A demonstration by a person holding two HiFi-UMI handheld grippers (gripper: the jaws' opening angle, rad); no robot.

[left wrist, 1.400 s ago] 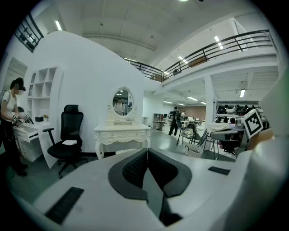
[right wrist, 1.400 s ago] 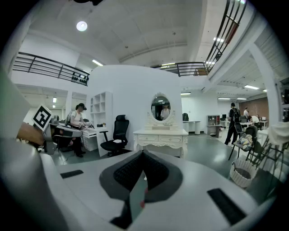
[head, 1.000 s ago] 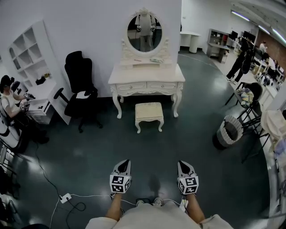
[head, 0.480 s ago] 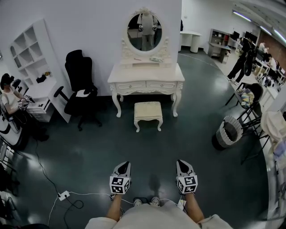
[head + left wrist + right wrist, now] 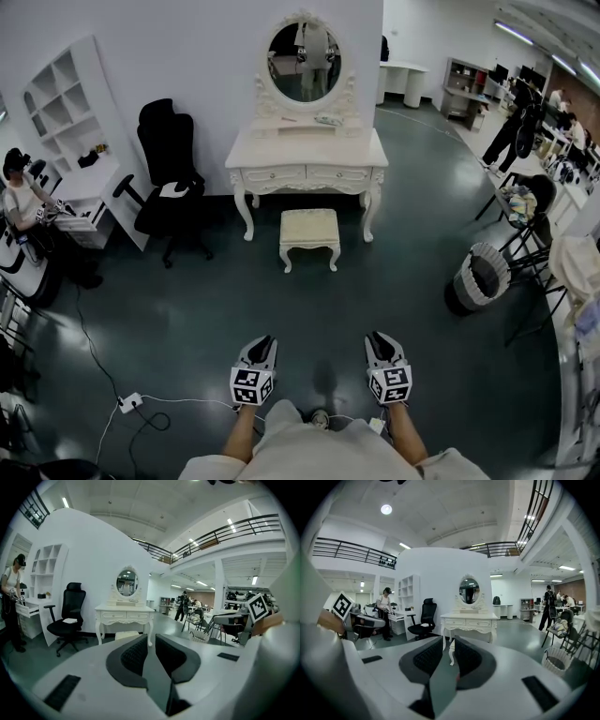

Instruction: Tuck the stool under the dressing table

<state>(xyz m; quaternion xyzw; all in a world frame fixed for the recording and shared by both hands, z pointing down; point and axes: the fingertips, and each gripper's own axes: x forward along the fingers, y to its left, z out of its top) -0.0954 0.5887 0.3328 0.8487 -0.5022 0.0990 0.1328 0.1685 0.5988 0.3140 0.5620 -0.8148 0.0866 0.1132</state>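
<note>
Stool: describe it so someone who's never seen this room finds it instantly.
Find the white dressing table with the oval mirror against the white wall. The stool stands on the dark floor in front of it, centred between its front legs, not yet tucked under. It is the only low, backless, cream-cushioned seat with curved legs; the black office chair to its left is tall.

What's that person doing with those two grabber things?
A person holds a gripper in each hand: the left gripper and the right gripper, both shut and empty. The job is to push the stool under the dressing table. That has not started: the stool stands out in front of the table, and both grippers are well short of it.
</note>
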